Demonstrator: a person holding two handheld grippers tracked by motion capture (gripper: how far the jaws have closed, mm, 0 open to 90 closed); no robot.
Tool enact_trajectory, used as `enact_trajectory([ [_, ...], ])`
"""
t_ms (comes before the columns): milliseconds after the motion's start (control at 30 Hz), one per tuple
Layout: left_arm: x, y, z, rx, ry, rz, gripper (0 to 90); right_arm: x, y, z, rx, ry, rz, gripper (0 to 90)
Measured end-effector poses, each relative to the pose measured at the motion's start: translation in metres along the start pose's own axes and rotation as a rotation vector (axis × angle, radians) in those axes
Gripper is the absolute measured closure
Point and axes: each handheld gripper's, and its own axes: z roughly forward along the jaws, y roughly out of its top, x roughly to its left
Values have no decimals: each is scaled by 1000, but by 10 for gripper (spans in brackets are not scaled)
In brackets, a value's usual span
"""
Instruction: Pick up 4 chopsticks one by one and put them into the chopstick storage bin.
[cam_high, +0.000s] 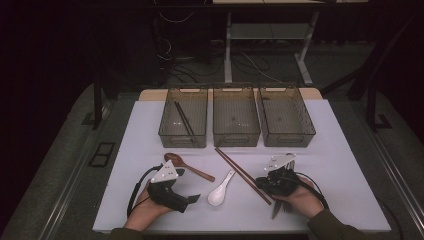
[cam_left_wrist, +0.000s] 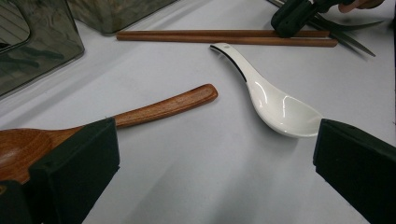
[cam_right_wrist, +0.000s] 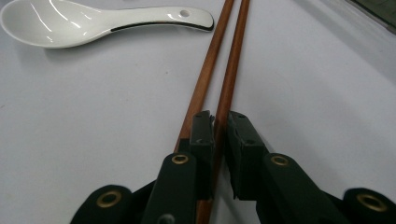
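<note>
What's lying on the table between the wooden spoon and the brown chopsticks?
The white ceramic spoon lies between the wooden spoon and the brown chopsticks, touching neither. The high view and the left gripper view both show this.

Before your three bins (cam_high: 236, 117) lie, from left to right, wooden spoon (cam_high: 187, 167), ceramic spoon (cam_high: 220, 190), then chopsticks (cam_high: 242, 174).

L claw (cam_high: 192, 199) jaws wide apart; R claw (cam_right_wrist: 218, 122) jaws nearly closed.
</note>
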Motion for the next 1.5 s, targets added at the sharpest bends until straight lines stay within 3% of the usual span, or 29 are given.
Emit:
enact_trajectory([
  [233,0,0,0,0,-1,-1,0,3,1,1,5,-25,-19,807],
  [733,0,0,-1,-2,-2,-1,0,2,2,1,-5,-61,10,836],
  [1500,0,0,0,-2,-2,-1,0,-12,1,-27,-130,-5,15,836],
])
